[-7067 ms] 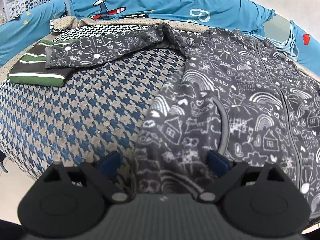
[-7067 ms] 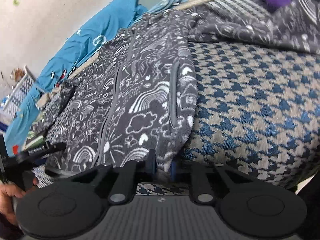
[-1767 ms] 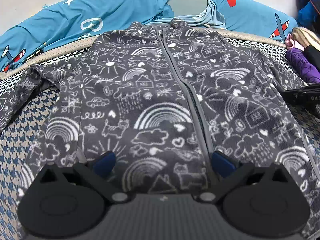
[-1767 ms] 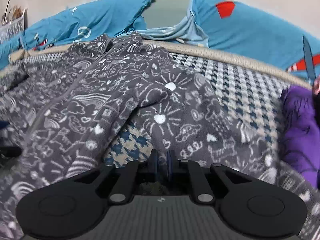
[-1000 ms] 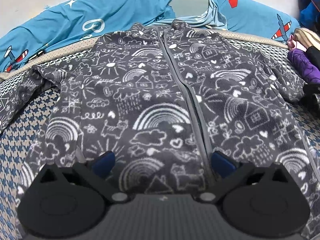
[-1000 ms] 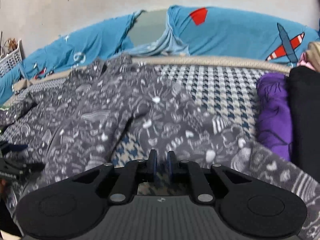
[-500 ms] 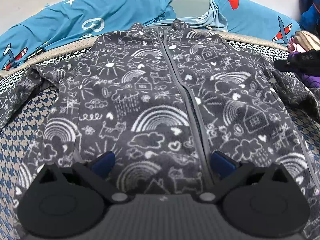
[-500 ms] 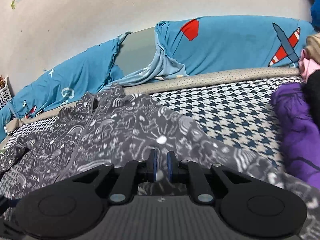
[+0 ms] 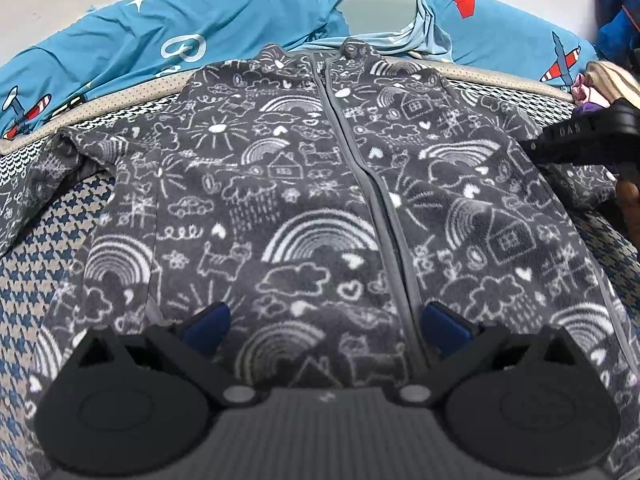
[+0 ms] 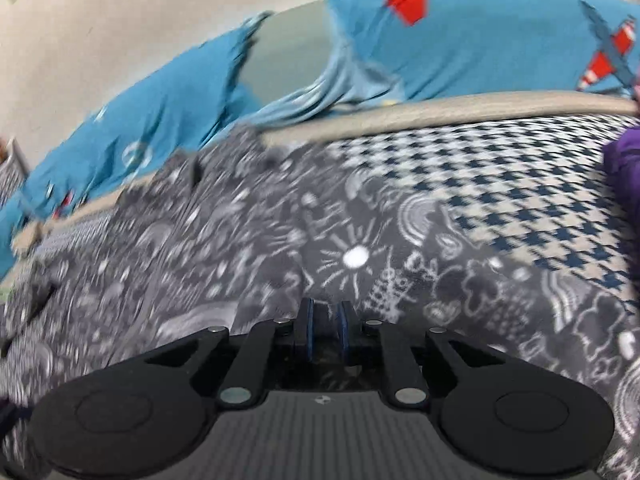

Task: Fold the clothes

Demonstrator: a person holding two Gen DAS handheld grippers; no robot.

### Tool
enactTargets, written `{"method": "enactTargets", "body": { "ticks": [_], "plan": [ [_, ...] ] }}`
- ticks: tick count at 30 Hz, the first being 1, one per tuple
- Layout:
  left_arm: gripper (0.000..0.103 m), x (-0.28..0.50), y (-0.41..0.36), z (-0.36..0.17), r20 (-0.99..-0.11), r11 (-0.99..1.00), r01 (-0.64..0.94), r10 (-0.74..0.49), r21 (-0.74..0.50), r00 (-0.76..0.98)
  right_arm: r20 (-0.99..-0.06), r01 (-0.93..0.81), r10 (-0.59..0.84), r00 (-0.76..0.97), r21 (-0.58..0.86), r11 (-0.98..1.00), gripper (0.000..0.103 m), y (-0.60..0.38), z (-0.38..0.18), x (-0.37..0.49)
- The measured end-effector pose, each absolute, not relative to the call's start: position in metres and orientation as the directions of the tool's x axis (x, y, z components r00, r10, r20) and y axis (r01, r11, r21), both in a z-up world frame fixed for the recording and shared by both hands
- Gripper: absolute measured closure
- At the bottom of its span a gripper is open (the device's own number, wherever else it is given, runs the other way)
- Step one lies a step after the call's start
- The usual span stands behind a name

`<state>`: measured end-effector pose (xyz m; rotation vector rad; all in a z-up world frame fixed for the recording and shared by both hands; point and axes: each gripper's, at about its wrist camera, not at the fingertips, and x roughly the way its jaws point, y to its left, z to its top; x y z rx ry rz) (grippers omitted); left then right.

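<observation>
Grey fleece jacket (image 9: 312,208) with white doodle print (rainbows, houses, clouds, suns), lying front up and zipped on a bed covered by a blue-and-beige houndstooth blanket (image 9: 44,240); collar at the far side, hem at the near side. Left claw (image 9: 324,324), released, its blue-padded fingers (image 9: 206,322) spread wide above the near hem, one to each side of the lower front panel and holding nothing. Right claw (image 10: 325,330), clenched on the jacket's right sleeve (image 10: 460,288), a fold of fleece pinched between its two blue pads; in the left wrist view the same claw (image 9: 580,140) appears at the right edge of the jacket, at the shoulder end of that sleeve. The other sleeve (image 9: 36,184) trails off to the left across the blanket. Blue bedding printed with aeroplanes and stars (image 9: 208,28) is bunched along the far side of the bed against a pale wall (image 10: 120,32). Purple garment (image 10: 624,176) at the right edge of the blanket, near the grasped sleeve. The left half of the right wrist view is blurred, so the jacket's print there cannot be read.
</observation>
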<state>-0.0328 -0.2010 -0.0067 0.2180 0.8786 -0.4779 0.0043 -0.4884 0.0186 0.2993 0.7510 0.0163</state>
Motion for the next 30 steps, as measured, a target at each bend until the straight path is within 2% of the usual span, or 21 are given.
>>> {"method": "enactTargets", "body": {
  "ticks": [6, 19, 22, 30],
  "plan": [
    [0.0, -0.033, -0.202, -0.008, -0.78, 0.872, 0.489, -0.308, -0.002, 0.545, -0.695, 0.058, 0.143, 0.705, 0.257, 0.965, 0.091, -0.485, 0.019, -0.007],
    [0.0, -0.036, -0.202, -0.012, -0.767, 0.866, 0.5, -0.312, 0.013, 0.561, -0.732, 0.049, 0.11, 0.672, 0.193, 0.98, 0.088, -0.483, 0.027, -0.035],
    [0.0, -0.038, -0.202, -0.012, -0.764, 0.866, 0.499, -0.311, 0.016, 0.565, -0.734, 0.1, 0.068, 0.675, 0.182, 0.978, 0.08, -0.485, 0.035, -0.047],
    [0.0, -0.04, -0.2, -0.013, -0.756, 0.865, 0.501, -0.318, 0.015, 0.572, -0.717, 0.257, -0.056, 0.695, 0.174, 0.951, 0.079, -0.504, 0.054, -0.081]
  ]
}}
